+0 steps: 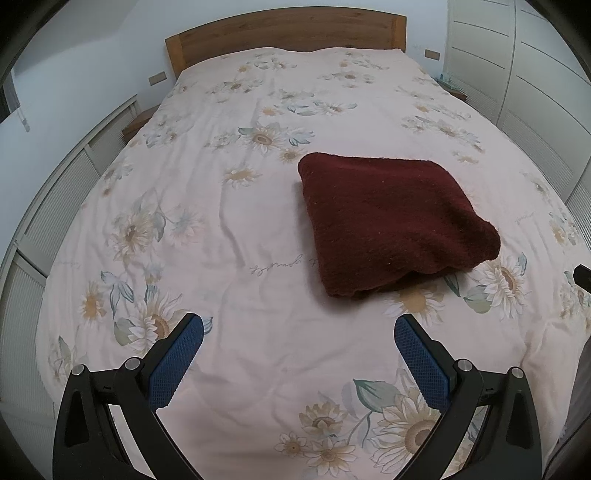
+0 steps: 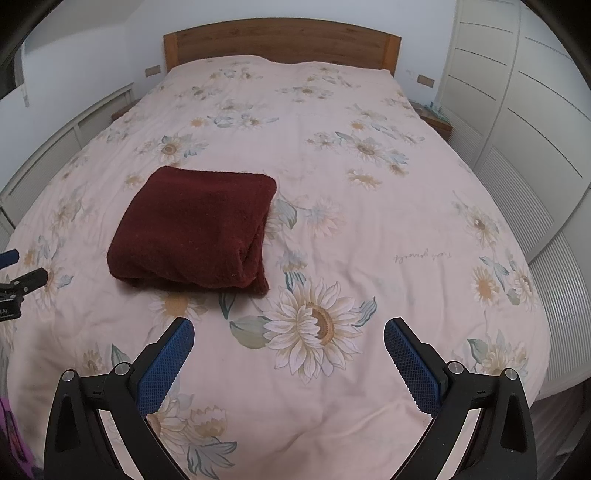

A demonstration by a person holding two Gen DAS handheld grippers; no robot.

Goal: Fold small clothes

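Bedroom, double bed (image 1: 258, 229) with pale floral duvet, wooden headboard (image 1: 284, 35) at the far end, white louvred wardrobe doors (image 2: 517, 122) along the right side.

Left claw (image 1: 298, 332): blue-padded fingers (image 1: 177, 362) spread wide, nothing held, nothing touched, hovering over bare duvet at the near edge.

Right claw (image 2: 289, 332): likewise spread wide, empty, clear of the cloth, above a large printed sunflower.

Item: dark red knitted garment (image 1: 391, 221), already folded into a thick squarish bundle, lying flat on the bed a little past both claws. From the left claw it lies ahead and to the right; from the right claw (image 2: 192, 225) ahead and to the left, so it sits between the two, near neither. Layered open edges face the near-right corner; the far edge looks like a closed fold.

Judgement: the right claw appears slightly nearer to the stacked edges; the fold looks largely complete, and any further fold would start from that near side.
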